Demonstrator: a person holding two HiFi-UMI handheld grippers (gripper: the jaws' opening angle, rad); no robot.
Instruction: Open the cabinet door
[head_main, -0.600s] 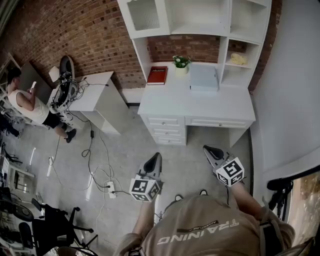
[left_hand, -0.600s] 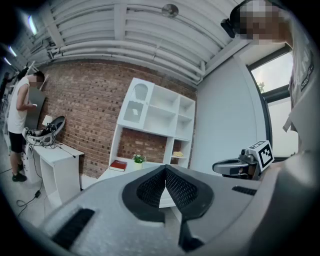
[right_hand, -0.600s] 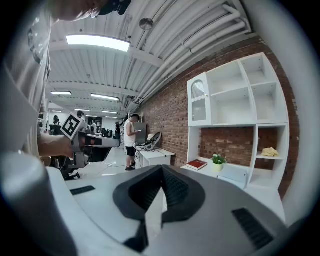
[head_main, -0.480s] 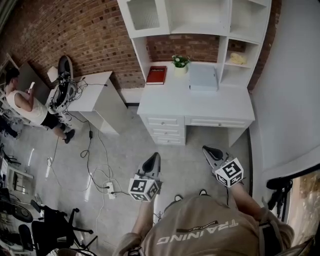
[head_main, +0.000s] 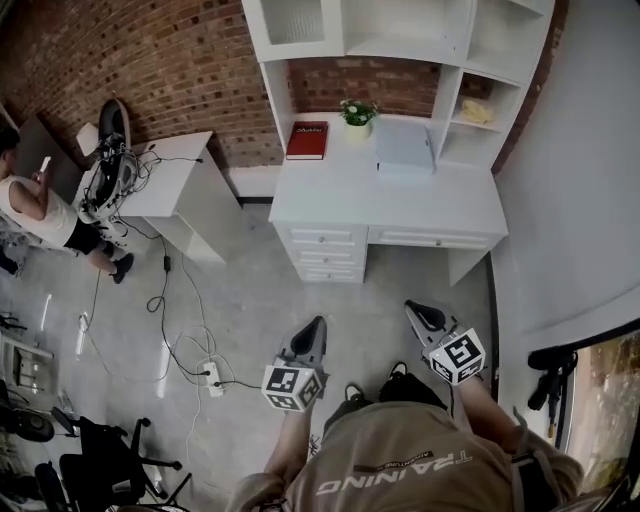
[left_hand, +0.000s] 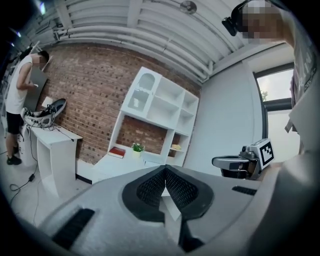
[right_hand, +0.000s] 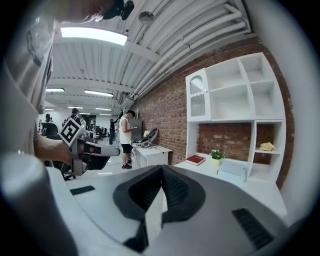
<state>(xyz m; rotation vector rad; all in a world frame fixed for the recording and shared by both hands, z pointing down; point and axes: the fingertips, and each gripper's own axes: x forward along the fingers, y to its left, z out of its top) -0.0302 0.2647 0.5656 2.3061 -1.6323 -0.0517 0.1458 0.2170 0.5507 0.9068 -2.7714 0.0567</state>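
The white desk (head_main: 385, 205) with a shelf unit stands against the brick wall, well ahead of me. Its cabinet door (head_main: 295, 22), a glazed panel with an arched top, covers the upper left compartment and looks closed; it also shows in the left gripper view (left_hand: 141, 96) and the right gripper view (right_hand: 198, 100). My left gripper (head_main: 315, 325) and right gripper (head_main: 420, 310) hover over the floor, far short of the desk. Both point towards it, shut and with nothing between their jaws. The pads meet in the left gripper's (left_hand: 165, 168) and the right gripper's (right_hand: 161, 168) own views.
On the desk lie a red book (head_main: 307, 139), a potted plant (head_main: 358, 113) and a grey box (head_main: 405, 148). A white side table (head_main: 165, 180) with cables stands left; a person (head_main: 35, 205) beside it. A power strip (head_main: 208, 375) and cords lie on the floor. A wall (head_main: 570, 200) closes the right.
The head view has shifted: the desk sits slightly higher in the frame and both grippers slightly lower. The jaws of both grippers have stayed shut.
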